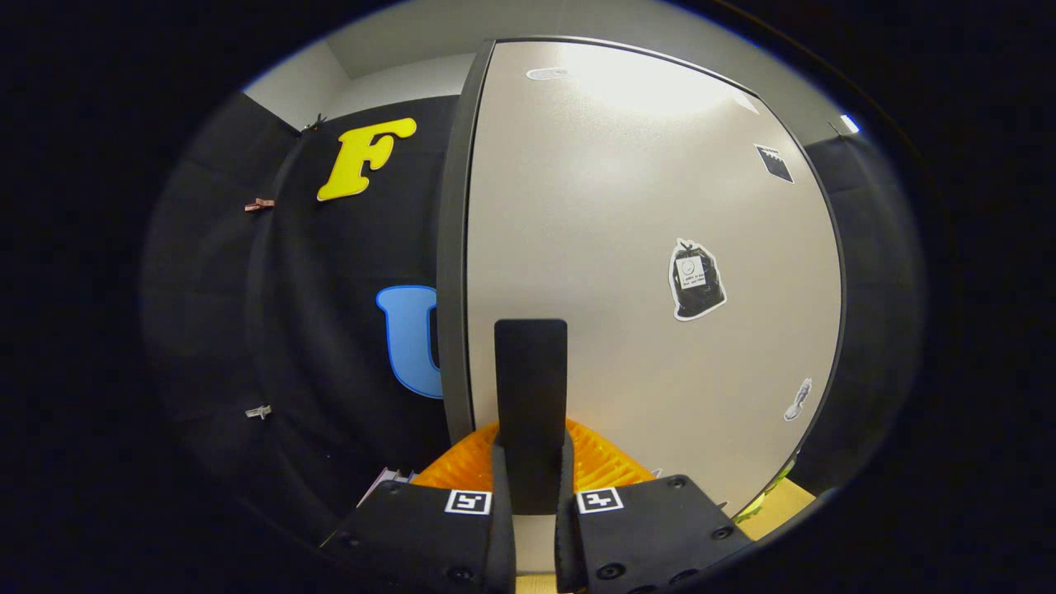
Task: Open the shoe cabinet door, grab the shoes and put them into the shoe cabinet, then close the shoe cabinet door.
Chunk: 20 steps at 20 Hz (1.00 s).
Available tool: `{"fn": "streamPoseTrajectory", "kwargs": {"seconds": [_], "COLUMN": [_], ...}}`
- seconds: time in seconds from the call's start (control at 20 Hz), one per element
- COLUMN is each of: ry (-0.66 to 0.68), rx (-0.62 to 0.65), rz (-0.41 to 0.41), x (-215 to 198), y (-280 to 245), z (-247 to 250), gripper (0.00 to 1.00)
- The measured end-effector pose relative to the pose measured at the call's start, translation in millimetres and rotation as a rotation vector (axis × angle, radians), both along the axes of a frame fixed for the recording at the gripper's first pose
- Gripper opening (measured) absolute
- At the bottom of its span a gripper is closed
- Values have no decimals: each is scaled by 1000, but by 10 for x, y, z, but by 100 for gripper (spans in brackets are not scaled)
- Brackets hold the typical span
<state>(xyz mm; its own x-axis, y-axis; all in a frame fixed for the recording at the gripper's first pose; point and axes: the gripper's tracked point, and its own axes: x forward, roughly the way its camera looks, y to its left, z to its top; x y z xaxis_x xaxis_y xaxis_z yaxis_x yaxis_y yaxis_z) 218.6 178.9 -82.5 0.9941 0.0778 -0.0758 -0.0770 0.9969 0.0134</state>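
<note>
- Gripper (530, 503): the two fingers stand close together, clenched on a dark flat handle (530, 404). Each finger presses one side of the handle's lower end.
- Handle: an upright rectangular tab, long axis vertical, rising from between the fingers and lying against the door face.
- Shoe cabinet door (652, 247): a pale, smooth panel with a dark edge band, directly ahead of the fingers and extending well above them. Its long axis runs vertically; its left edge stands just left of the handle.
- Stickers (697, 280): several are stuck on the door face, ahead and right of the fingers.
- Orange ribbed object (594, 462): sits just behind the fingers at the door's foot; its identity cannot be determined.
</note>
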Motion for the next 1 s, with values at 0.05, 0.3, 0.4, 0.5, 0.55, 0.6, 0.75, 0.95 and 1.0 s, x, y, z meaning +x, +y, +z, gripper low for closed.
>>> {"fn": "streamPoseTrajectory", "kwargs": {"seconds": [0.05, 0.3, 0.4, 0.5, 0.55, 0.6, 0.75, 0.95, 1.0], "ry": [-3, -12, -15, -10, -10, -9, -6, -3, 0], "rx": [6, 31, 39, 48, 50, 50, 63, 79, 81], "rz": [3, 36, 62, 82, 94, 106, 126, 154, 161], "x": [-35, -354, -594, -753, -850, -966, -1219, -1502, -1562], "y": [0, -52, -125, -184, -225, -291, -464, -721, -789], "z": [17, 53, 88, 117, 128, 129, 166, 197, 196], "gripper": [22, 22, 22, 22, 22, 22, 22, 22, 22]}}
